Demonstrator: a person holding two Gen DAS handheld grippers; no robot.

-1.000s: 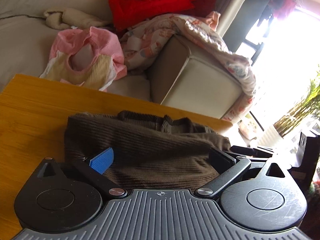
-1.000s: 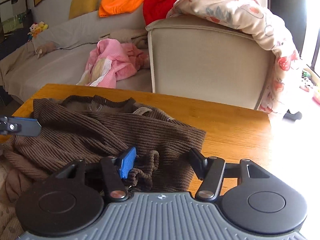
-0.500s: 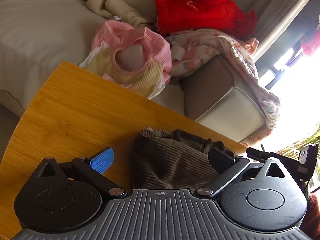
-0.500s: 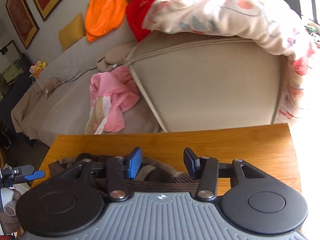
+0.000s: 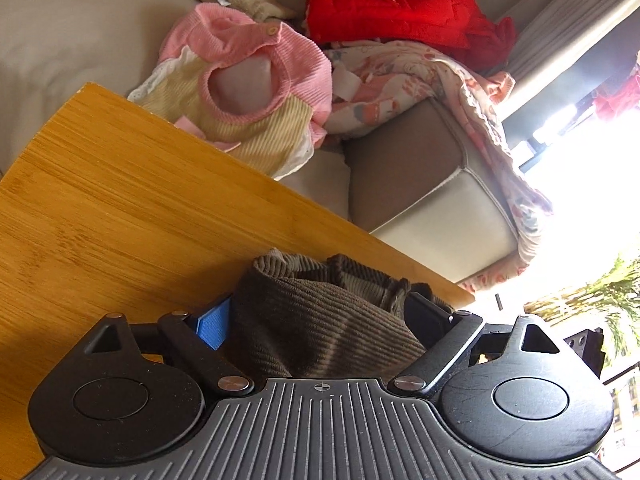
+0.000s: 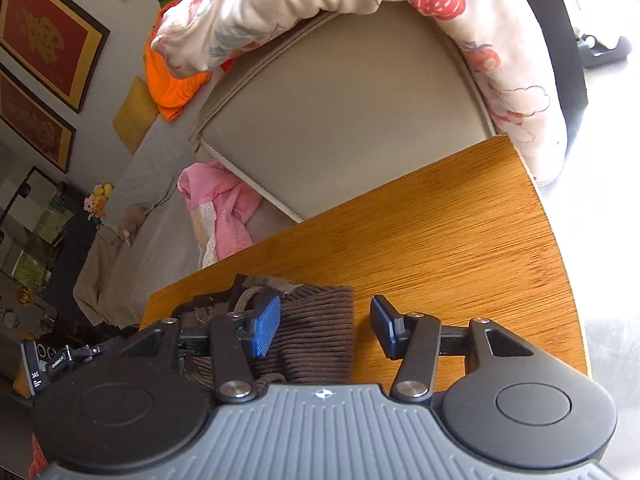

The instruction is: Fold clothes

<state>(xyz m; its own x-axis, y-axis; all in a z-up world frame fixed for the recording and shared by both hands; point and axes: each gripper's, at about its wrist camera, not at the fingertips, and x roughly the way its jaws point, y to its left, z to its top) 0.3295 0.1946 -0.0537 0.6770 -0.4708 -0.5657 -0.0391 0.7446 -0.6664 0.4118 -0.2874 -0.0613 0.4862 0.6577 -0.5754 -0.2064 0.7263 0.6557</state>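
A brown ribbed garment (image 5: 320,320) lies bunched on the wooden worktop (image 5: 120,216), near its front edge. The left tool (image 5: 320,316) has its jaws spread wide, the cloth bulging between them. The right tool (image 6: 324,328) is also spread, one blue pad over the garment's right edge. Beyond, a sofa (image 6: 340,120) holds a pink top (image 5: 248,80) and a red jacket (image 5: 392,0).

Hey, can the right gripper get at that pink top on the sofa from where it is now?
Probably not directly. The right gripper is low over the brown corduroy garment on the wooden table; the pink top lies beyond the table's far edge, partly behind the sofa arm.
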